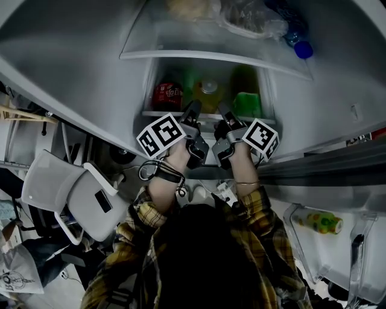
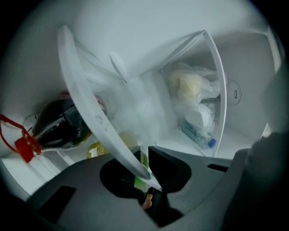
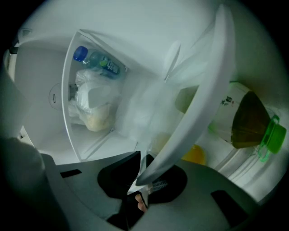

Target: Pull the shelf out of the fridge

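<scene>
**Shelf edge between both grippers**

The left gripper (image 1: 193, 110) and right gripper (image 1: 224, 113) sit side by side, clamped on the front edge of the shelf (image 2: 86, 108). Beyond them, bottles (image 1: 167, 95) lie on it. Above, a bag (image 1: 250, 18) rests on the upper shelf (image 1: 199, 51).

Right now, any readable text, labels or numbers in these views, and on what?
None reads clearly.
Soda bottle, red label: white script, too blurred.
Green-capped bottle: dark print, too small.
Yellow bottle label: blurred.
Marker cube: black-and-white squares, no words.

left gripper (image 1: 193, 110) + right gripper (image 1: 224, 112) = 2 | shelf (image 2: 90, 113) x2 | blue-capped bottle (image 1: 300, 47) x1
</scene>
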`<state>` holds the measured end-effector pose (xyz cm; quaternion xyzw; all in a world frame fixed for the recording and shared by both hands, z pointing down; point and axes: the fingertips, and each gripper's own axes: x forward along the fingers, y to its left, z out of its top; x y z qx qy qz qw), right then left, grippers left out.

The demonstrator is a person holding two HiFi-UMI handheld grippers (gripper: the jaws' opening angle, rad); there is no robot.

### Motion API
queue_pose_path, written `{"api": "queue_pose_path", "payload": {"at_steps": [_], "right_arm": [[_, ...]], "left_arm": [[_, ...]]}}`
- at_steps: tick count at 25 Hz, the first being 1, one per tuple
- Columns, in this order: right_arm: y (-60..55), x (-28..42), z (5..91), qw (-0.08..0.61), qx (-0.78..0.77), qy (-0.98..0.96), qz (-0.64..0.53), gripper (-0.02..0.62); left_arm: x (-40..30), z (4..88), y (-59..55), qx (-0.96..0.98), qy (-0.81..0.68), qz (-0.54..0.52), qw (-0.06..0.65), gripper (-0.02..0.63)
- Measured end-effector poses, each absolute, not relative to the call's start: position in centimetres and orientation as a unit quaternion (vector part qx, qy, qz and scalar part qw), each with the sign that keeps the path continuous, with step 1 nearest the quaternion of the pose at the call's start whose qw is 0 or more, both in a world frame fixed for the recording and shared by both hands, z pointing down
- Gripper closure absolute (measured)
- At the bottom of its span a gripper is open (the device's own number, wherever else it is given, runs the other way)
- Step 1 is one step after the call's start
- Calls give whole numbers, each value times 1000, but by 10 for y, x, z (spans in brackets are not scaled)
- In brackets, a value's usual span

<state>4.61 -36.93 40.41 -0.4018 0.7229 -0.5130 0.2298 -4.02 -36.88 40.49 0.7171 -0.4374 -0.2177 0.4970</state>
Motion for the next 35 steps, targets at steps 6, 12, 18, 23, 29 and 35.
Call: {"api": "queue_pose_path", "payload": {"at_steps": [6,12,18,23,29,35], "right_arm": [[-357,46,404,230,-403,723,-512,535],[-341,46,405,230,-404,723,-511,535],[-327,46,406,227,-405,725,-509,535],[-314,45,406,226,-401,726,-511,535],[-298,44,406,222,-399,729,-509,535],[-282,44,403,222,-397,732,-507,535]], "left_arm": [[-40,405,-356,722,-435,-213,495,541],[-39,405,-341,726,-429,-209,496,541],[-39,406,-326,728,-424,-206,498,541],[-40,406,-314,731,-424,-202,495,541],[-40,406,-298,729,-420,-202,502,541],[-40,404,-283,731,-415,-201,502,541]]}}
